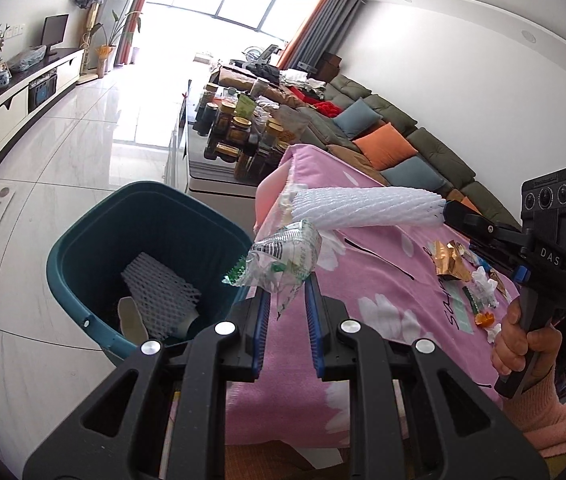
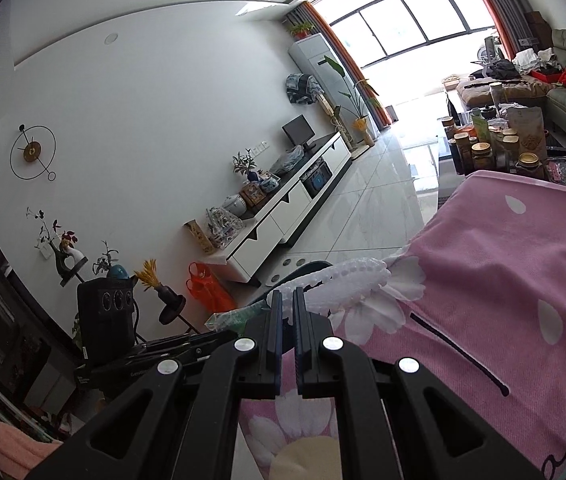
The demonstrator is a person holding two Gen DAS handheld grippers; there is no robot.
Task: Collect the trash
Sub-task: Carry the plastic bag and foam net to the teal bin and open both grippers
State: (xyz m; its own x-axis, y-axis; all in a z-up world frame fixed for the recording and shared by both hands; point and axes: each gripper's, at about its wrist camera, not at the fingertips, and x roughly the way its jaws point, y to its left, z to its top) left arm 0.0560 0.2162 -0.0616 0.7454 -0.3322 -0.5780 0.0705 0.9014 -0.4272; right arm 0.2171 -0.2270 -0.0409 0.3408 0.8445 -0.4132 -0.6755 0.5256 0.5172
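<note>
My left gripper [image 1: 287, 286] is shut on a crumpled clear plastic wrapper [image 1: 283, 260] with green print, held over the table corner beside the teal bin [image 1: 83, 264]. The wrapper [image 2: 231, 318] also shows in the right wrist view. My right gripper [image 1: 449, 210], held in a person's hand at the right, is shut on one end of a long white foam net sleeve [image 1: 367, 208]. The sleeve sticks out level towards the bin. In its own view the right gripper [image 2: 287, 297] pinches the foam sleeve [image 2: 347, 278]. Another foam net [image 1: 159, 292] lies inside the bin.
The table wears a pink flowered cloth [image 1: 383, 280]. On it at the right lie a gold wrapper [image 1: 451, 260] and small white and orange scraps [image 1: 483, 304]. A low table crowded with jars [image 1: 239, 128] stands behind, with a sofa [image 1: 403, 140] beyond. White tile floor lies left of the bin.
</note>
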